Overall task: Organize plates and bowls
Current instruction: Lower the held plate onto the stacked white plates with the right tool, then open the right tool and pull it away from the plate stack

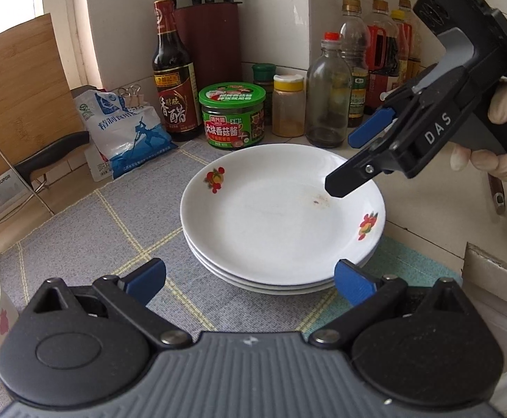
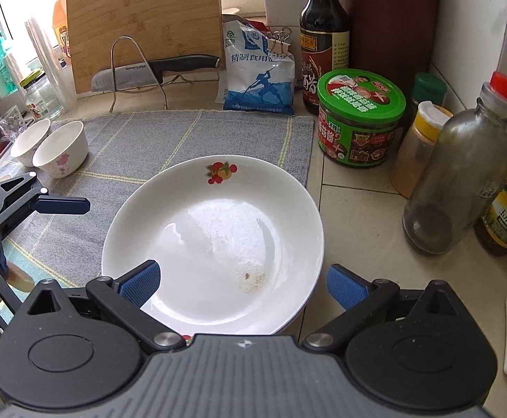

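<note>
Item: stack of white shallow ceramic plates with red-and-orange fruit decals, three rims visible from the left wrist view, resting on the grey woven mat with pale yellow grid lines near its right edge, on the tiled surface. We record the right hand-held gripper directly above the near rim of the top plate, its blue pads spread wide, nothing between them; the left pad overhangs the plate's well, the right pad sits outside the rim over bare tile. We note the left hand-held gripper likewise spread and empty, hovering just short of the stack's near edge, aimed across the plates toward the jars. The plates are round, so no long axis applies. Remaining task items: two small white ceramic bowls with pink flower prints, side by side and touching, at the far left end of the mat, well apart from the stack. We judge the bowls to be the next things wanted; they lie left of both tools, and the left hand-held gripper is nearer to them, one bowl edge showing at the lower left of its own view. Background stock, untouched: green-lidded sauce jar, dark vinegar bottle, blue-and-white salt bag.
</note>
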A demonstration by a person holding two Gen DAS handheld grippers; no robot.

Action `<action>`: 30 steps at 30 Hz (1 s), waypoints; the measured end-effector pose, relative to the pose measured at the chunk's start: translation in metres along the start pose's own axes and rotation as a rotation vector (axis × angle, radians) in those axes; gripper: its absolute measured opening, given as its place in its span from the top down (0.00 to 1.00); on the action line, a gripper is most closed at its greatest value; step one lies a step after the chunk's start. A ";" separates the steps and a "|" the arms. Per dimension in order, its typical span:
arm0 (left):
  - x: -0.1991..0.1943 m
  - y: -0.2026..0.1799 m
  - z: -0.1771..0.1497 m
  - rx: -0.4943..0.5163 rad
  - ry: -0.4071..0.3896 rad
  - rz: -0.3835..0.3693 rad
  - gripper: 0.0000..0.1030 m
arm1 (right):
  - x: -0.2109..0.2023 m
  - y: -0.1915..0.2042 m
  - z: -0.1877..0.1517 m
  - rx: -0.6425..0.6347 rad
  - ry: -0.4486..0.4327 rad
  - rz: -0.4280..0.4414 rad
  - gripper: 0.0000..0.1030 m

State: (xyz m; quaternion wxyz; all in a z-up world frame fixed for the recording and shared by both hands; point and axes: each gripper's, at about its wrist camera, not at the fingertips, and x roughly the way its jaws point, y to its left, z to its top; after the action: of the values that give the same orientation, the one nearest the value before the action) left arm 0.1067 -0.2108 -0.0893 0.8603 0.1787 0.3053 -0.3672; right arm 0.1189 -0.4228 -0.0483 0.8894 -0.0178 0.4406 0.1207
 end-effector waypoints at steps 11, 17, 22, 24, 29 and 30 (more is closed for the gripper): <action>-0.057 0.036 -0.013 -0.148 -0.044 0.165 0.01 | -0.006 0.058 0.008 -0.090 -0.171 -0.064 0.00; -0.088 0.064 -0.041 -0.203 -0.027 0.174 0.01 | -0.005 0.112 0.007 -0.156 -0.216 -0.094 0.00; -0.122 0.088 -0.060 -0.214 -0.028 0.194 0.01 | 0.009 0.164 0.008 -0.182 -0.198 -0.066 0.00; -0.135 0.102 -0.067 -0.221 -0.027 0.193 0.01 | 0.014 0.184 0.007 -0.196 -0.197 -0.060 0.00; -0.158 0.134 -0.084 -0.234 -0.009 0.232 0.01 | 0.028 0.235 0.003 -0.239 -0.194 -0.027 0.00; -0.161 0.141 -0.088 -0.243 -0.008 0.235 0.01 | 0.031 0.245 0.002 -0.248 -0.192 -0.018 0.00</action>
State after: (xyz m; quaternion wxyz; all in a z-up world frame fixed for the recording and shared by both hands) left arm 0.0888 0.0141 -0.0380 0.9136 0.1064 0.3212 -0.2254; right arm 0.0825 -0.1791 -0.0529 0.9195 -0.1198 0.3349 0.1672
